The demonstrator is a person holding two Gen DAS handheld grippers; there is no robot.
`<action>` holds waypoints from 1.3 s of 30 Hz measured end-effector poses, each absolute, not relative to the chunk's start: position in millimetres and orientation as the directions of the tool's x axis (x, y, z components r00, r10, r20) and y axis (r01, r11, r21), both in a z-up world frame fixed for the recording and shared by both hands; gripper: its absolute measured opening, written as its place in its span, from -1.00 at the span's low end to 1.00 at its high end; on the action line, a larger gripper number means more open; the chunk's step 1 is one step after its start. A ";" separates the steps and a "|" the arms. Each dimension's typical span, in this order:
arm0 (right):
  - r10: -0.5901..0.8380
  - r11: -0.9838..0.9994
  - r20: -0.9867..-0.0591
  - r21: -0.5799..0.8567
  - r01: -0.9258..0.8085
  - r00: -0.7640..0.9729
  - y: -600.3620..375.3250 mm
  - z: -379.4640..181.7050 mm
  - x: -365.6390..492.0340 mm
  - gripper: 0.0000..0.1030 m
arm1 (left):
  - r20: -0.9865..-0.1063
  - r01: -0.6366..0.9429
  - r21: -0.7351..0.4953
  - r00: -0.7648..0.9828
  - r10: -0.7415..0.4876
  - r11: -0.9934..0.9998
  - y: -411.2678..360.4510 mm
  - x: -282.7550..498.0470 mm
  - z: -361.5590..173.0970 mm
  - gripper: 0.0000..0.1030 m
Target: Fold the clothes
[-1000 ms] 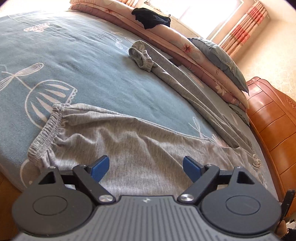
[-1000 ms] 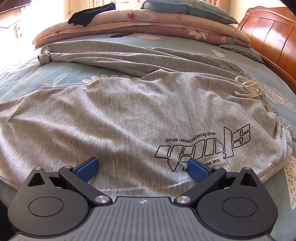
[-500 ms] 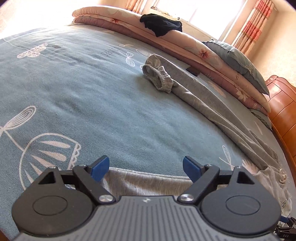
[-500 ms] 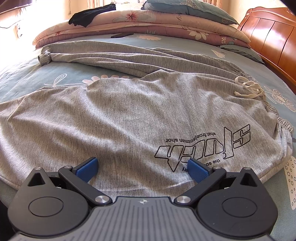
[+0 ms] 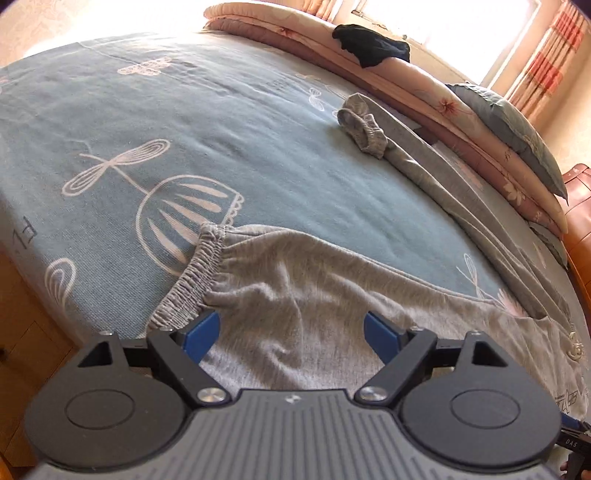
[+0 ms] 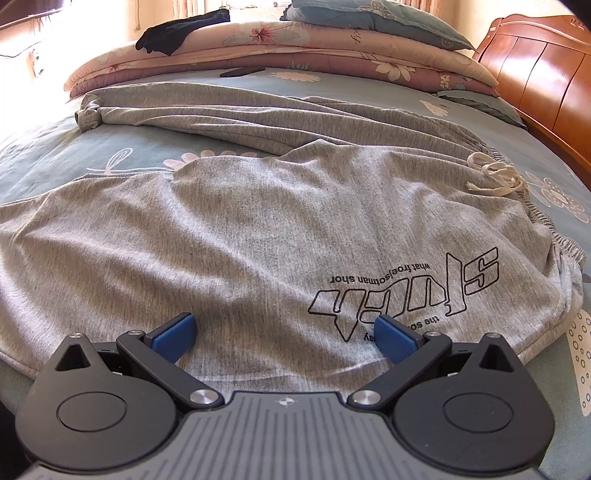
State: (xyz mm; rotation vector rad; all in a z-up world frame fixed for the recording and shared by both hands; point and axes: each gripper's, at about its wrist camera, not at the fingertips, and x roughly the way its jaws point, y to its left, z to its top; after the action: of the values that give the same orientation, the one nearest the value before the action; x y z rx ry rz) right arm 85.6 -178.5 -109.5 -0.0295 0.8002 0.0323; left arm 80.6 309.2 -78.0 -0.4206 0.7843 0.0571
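Left hand-held gripper (image 5: 291, 332) and right hand-held gripper (image 6: 284, 334) gape wide

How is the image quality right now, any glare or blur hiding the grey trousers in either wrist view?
Left wrist view: window blown out, top left corner washed by glare, but the grey trousers stay sharp; fisheye bends the bed. Right wrist view: top left overexposed, trousers evenly lit, printed lettering crisp.

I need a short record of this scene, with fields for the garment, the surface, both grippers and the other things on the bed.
garment: grey trousers, spread out, not yet folded
surface: blue bedsheet
left gripper: jaws open, over the near leg cuff
right gripper: jaws open, near the printed logo
others: folded quilt, black cloth, pillow
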 end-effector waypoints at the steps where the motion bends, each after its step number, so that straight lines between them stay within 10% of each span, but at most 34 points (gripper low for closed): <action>1: 0.017 0.999 -0.715 -0.012 -0.037 0.699 -178.7 -109.8 85.5 1.00 | -0.688 -0.171 -0.337 0.716 -0.118 0.926 301.1 78.9 -71.4 0.67; 9: 0.002 1.000 -0.696 -0.020 -0.022 0.718 -178.5 -104.8 75.3 1.00 | -0.706 0.150 -0.244 0.650 -0.282 0.958 198.7 82.5 -70.9 0.73; 25: 0.400 0.875 -0.701 0.100 -0.474 0.591 -67.0 -66.9 172.9 1.00 | -0.747 0.073 -0.255 0.618 -0.245 0.964 199.7 54.7 -92.4 0.78; 39: 0.304 0.917 -0.766 0.074 -0.392 0.566 -21.9 -81.6 245.9 1.00 | -0.722 0.076 -0.287 0.638 -0.268 0.955 208.4 41.0 -89.2 0.78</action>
State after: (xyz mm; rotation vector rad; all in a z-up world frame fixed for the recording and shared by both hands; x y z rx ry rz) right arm 245.9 -21.9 -81.6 -0.1087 0.8779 0.4105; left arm 41.0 208.4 -89.2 -0.2395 0.8582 -0.1987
